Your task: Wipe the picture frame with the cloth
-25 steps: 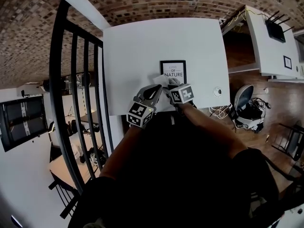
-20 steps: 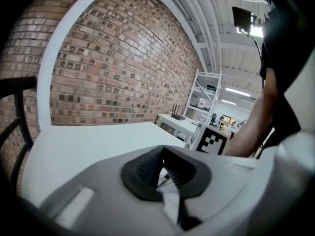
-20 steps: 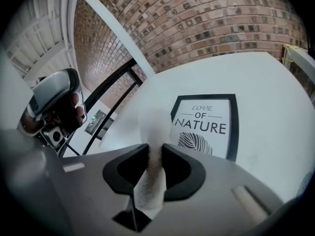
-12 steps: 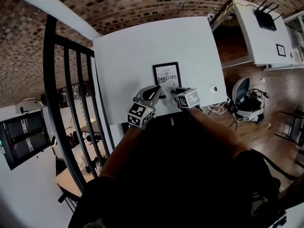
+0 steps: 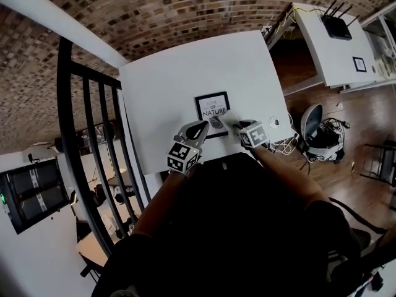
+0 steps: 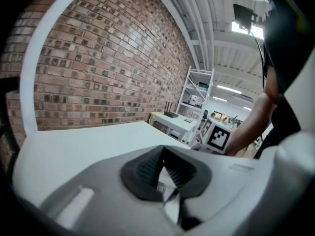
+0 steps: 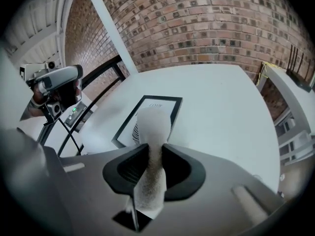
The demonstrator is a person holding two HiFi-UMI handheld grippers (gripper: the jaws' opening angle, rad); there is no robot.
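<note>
A black picture frame with a "NATURE" print lies flat on the white table. My right gripper is at its lower right corner, shut on a pale fuzzy cloth. In the right gripper view the cloth runs out from between the jaws of the gripper, and its end rests over the lower part of the frame. My left gripper hovers by the frame's lower left corner. Its own view shows the left gripper with pads meeting and nothing clearly held.
A black metal railing runs along the table's left side. A small round object sits near the table's right edge. Beyond are a white desk with a router and an office chair on the wooden floor.
My right gripper has slid with the cloth to the right across the frame's lower part, towards its lower right corner. The left gripper stays by the lower left corner.
</note>
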